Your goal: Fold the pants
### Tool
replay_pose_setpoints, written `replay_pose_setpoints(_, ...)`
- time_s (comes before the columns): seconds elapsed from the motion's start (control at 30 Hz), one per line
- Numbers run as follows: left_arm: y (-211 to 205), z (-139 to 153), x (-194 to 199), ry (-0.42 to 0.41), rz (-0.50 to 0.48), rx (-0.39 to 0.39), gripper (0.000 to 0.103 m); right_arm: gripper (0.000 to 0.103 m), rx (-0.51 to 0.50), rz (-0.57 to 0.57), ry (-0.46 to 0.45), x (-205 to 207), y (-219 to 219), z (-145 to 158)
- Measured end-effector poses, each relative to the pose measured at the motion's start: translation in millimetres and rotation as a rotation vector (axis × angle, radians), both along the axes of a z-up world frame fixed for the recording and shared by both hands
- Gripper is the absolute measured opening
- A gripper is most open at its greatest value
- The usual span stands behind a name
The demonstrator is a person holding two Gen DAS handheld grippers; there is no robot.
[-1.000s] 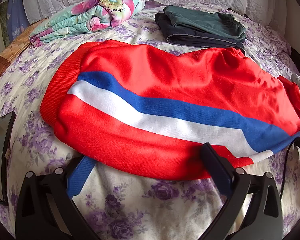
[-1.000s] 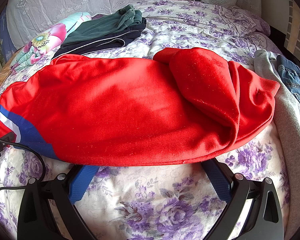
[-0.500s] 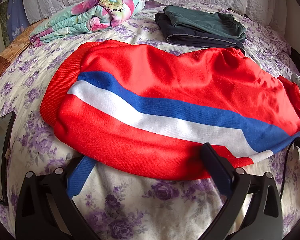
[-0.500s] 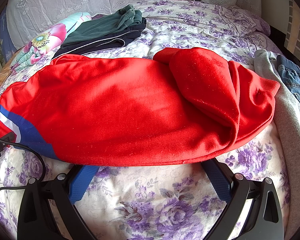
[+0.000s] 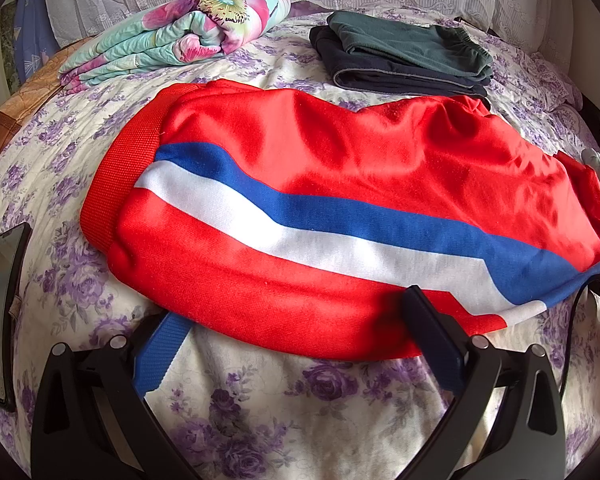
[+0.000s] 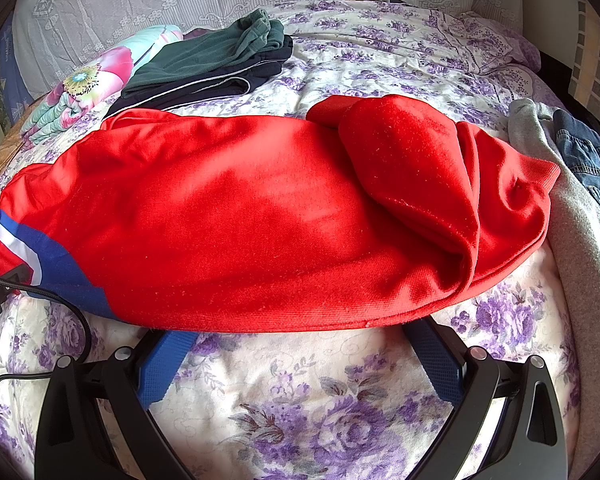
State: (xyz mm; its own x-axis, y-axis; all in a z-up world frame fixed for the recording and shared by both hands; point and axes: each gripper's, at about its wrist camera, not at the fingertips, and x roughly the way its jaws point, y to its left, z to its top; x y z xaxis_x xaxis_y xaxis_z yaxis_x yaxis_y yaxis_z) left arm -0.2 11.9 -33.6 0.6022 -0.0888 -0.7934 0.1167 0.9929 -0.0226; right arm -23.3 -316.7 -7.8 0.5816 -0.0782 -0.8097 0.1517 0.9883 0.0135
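Red pants (image 5: 340, 168) with a blue and white stripe lie folded lengthwise across the flowered bed; their ribbed waistband is at the left in the left wrist view. The right wrist view shows the other end (image 6: 260, 220), with a leg end folded back on top (image 6: 412, 168). My left gripper (image 5: 296, 320) is open at the pants' near edge, its left fingertip under the cloth and its right one on top. My right gripper (image 6: 296, 326) is open at the near edge, both fingertips tucked under the cloth.
Folded dark green and navy clothes (image 5: 404, 52) and a flowered rolled blanket (image 5: 180, 40) lie at the back. A phone (image 5: 0, 308) lies at the left. A grey garment (image 6: 580, 240) and jeans (image 6: 588, 160) lie at the right. A black cable (image 6: 40, 292) runs at the left.
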Motion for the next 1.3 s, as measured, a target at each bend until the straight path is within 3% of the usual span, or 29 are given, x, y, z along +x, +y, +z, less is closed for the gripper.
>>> replay_pose_setpoints(0.6,0,0,0,0.004,0.0,-0.007,0.099,0.1,0.002,0.0,0.001,-2,-1,3)
replay_pose_setpoints(0.8,13,8,4,0.107,-0.042,-0.087,0.099,0.1,0.046,0.035,0.022,-17,-3,4)
replay_pose_setpoints(0.97,38,18,3,0.156,0.005,-0.257,0.098,0.1,0.128,0.044,0.02,-46,-15,18)
replay_pose_setpoints(1.1,49,20,11,0.192,0.066,-0.377,0.098,0.096,0.294,-0.048,-0.016,-46,-39,25)
replay_pose_setpoints(1.3,41,15,29,0.217,0.081,-0.392,0.098,0.088,0.509,-0.218,-0.05,-25,-74,18)
